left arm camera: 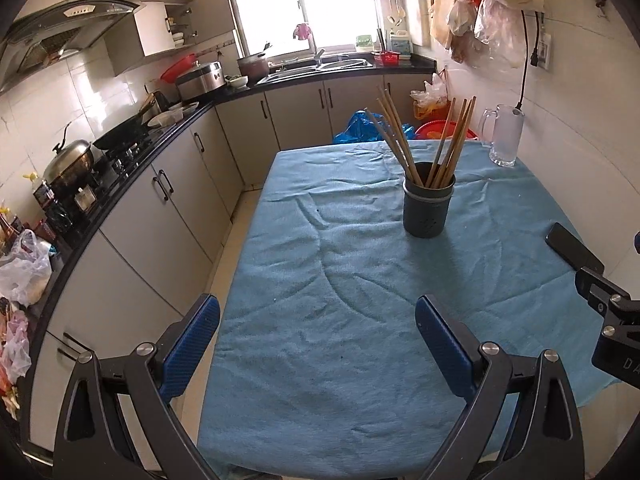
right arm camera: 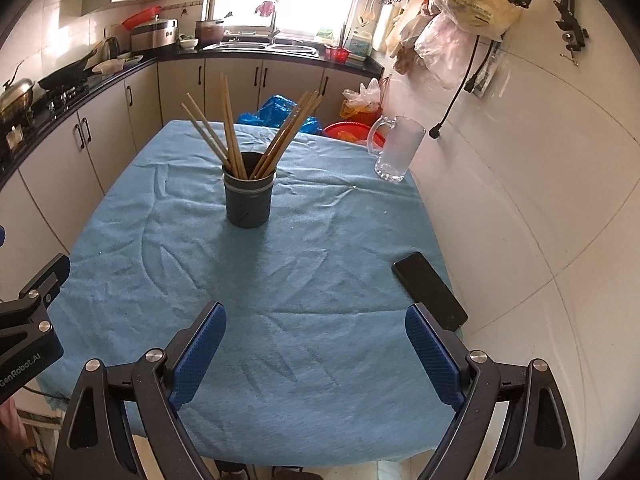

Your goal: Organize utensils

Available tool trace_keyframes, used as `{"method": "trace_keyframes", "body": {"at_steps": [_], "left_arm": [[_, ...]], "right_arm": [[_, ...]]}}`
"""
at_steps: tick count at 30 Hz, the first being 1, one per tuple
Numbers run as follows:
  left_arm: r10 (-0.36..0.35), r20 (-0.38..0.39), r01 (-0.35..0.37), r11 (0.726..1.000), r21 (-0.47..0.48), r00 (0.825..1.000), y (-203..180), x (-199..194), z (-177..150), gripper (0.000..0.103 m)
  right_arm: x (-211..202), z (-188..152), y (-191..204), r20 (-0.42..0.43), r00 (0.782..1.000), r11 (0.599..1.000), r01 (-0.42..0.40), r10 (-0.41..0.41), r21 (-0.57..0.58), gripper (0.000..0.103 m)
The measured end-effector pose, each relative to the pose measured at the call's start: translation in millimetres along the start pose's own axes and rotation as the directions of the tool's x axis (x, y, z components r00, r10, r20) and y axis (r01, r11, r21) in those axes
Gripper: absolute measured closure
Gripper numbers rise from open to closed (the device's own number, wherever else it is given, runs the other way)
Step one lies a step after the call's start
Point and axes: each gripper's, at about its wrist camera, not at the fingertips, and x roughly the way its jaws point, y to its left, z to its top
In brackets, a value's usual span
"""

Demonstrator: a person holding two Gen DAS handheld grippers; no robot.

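Note:
A dark grey holder cup stands upright on the blue tablecloth, past the middle. Several wooden chopsticks stand in it, fanned out. My left gripper is open and empty above the near left part of the table, well short of the cup. My right gripper is open and empty above the near right part. Each gripper's body shows at the edge of the other's view.
A frosted glass mug stands at the far right corner. A black phone lies by the right edge near the wall. Kitchen counters run along the left and back.

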Motion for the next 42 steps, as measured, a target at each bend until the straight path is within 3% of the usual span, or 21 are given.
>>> {"method": "trace_keyframes", "body": {"at_steps": [8,24,42], "left_arm": [[-0.03,-0.018,0.03,1.0,-0.007,0.999,5,10,-3,0.005],[0.026,-0.046,-0.029,0.998,-0.06,0.999,2,30,11,0.005],[0.044,-0.056,-0.046,0.998,-0.032,0.997,-9,31,12,0.005]], "right_arm": [[4,-2,7,-0.027,1.0,1.0,0.013,-0.014,-0.014,0.009],[32,22,12,-0.019,0.999,0.995,-0.047,0.045,-0.09,0.009],[40,20,1,-0.037,0.997,0.995,-0.068,0.065,-0.072,0.009]]}}
